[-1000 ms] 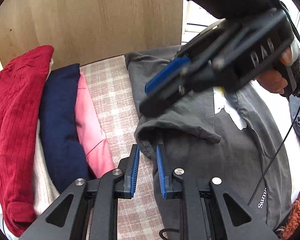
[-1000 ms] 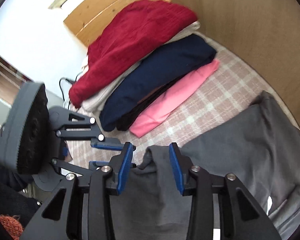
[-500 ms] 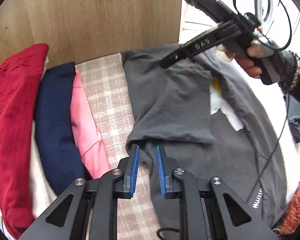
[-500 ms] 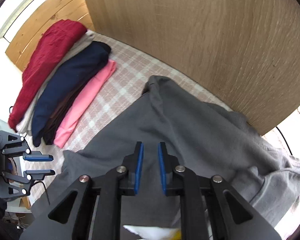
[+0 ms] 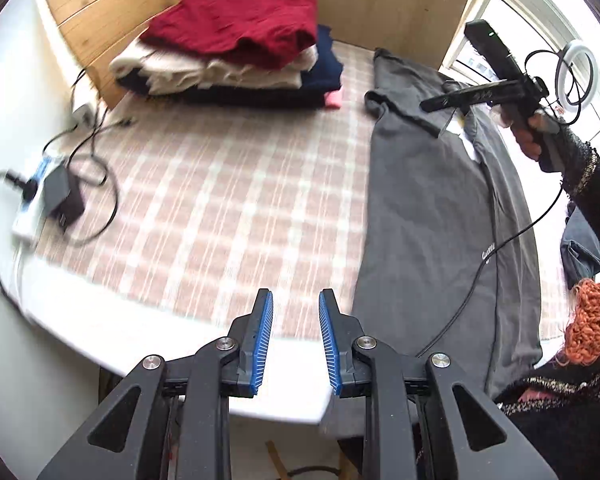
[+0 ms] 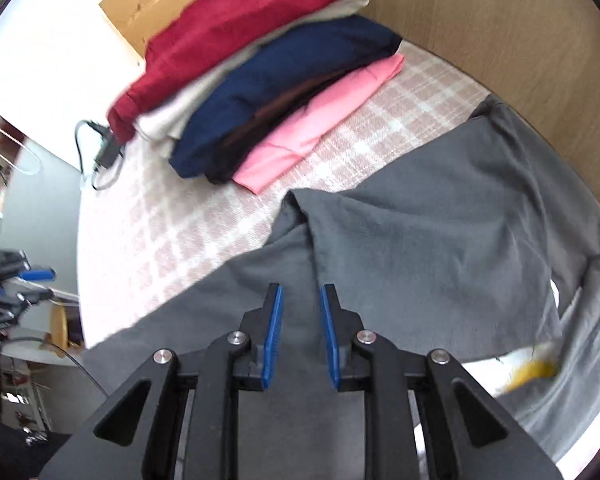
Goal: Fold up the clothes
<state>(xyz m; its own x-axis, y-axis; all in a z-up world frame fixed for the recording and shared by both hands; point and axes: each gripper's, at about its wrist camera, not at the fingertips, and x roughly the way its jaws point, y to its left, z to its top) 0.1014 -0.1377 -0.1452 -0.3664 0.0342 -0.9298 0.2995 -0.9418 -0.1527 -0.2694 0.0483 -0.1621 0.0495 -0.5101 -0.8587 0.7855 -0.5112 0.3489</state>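
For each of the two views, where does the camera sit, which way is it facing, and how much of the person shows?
Left wrist: sits on the left gripper, looking steeply down across the checked table cover toward the stack of folded clothes; jaws apart, nothing between them; the person's right hand and sleeve show.
Right wrist: sits on the right gripper, looking down over the grey shirt; jaws apart, pinching no cloth; no hand shows.
Shared: shirt, stack, cover.

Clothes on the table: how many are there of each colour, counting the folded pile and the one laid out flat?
Red: 1
Cream: 1
Navy: 1
Dark brown: 1
Pink: 1
Grey, laid flat: 1
Total: 6
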